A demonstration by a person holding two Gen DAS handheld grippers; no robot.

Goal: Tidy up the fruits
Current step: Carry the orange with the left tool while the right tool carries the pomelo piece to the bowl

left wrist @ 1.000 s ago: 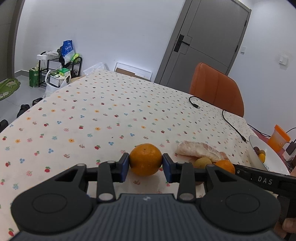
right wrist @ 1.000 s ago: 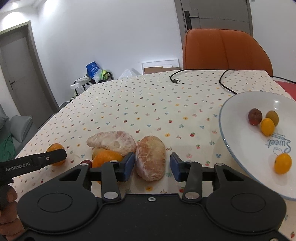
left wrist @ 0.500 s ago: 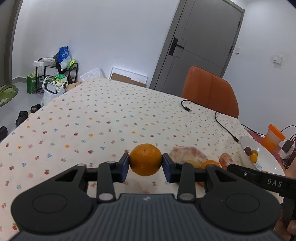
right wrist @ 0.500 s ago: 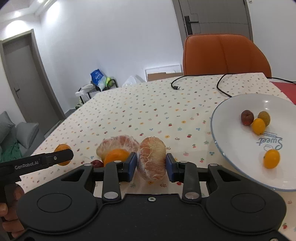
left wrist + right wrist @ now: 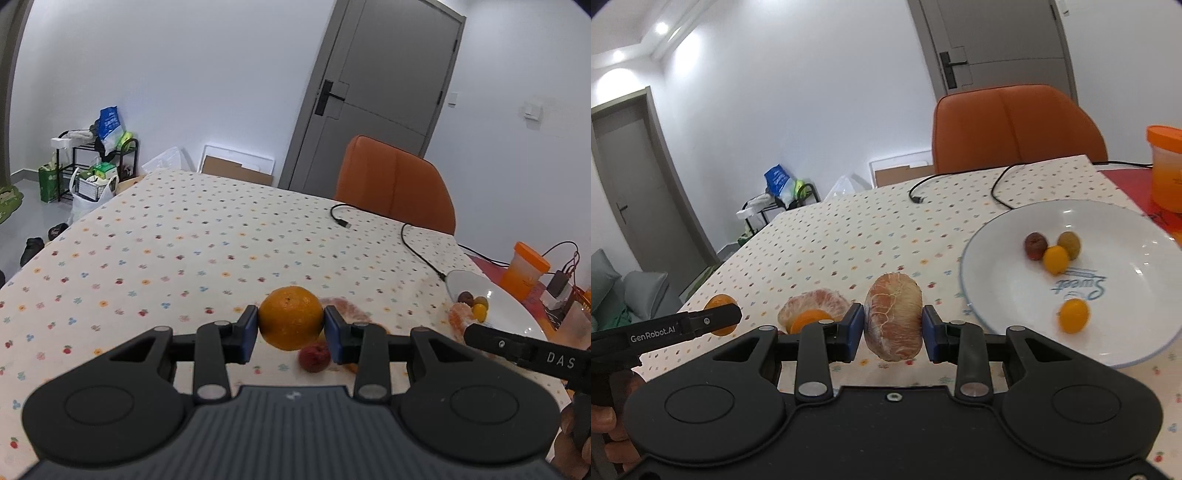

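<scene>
My left gripper (image 5: pixel 290 334) is shut on a whole orange (image 5: pixel 290 317) and holds it above the flowered tablecloth. My right gripper (image 5: pixel 892 334) is shut on a peeled pomelo piece (image 5: pixel 893 315) and holds it lifted, just left of the white plate (image 5: pixel 993 295). The plate holds several small fruits: a dark red one (image 5: pixel 1035 245), a brownish one (image 5: pixel 1069 243) and two yellow ones (image 5: pixel 1055 259). A second peeled piece (image 5: pixel 812 302), a small orange fruit (image 5: pixel 809 319) and a small red fruit (image 5: pixel 314 357) lie on the cloth.
A black cable (image 5: pixel 960 177) lies across the far table. An orange chair (image 5: pixel 1015 125) stands behind it. An orange-lidded cup (image 5: pixel 1165 166) stands at the far right, beyond the plate. The left gripper (image 5: pixel 716 321) shows at the left in the right wrist view.
The right gripper closed on the peeled piece and lifted it toward the plate. The left gripper rose off the cloth with the orange.
</scene>
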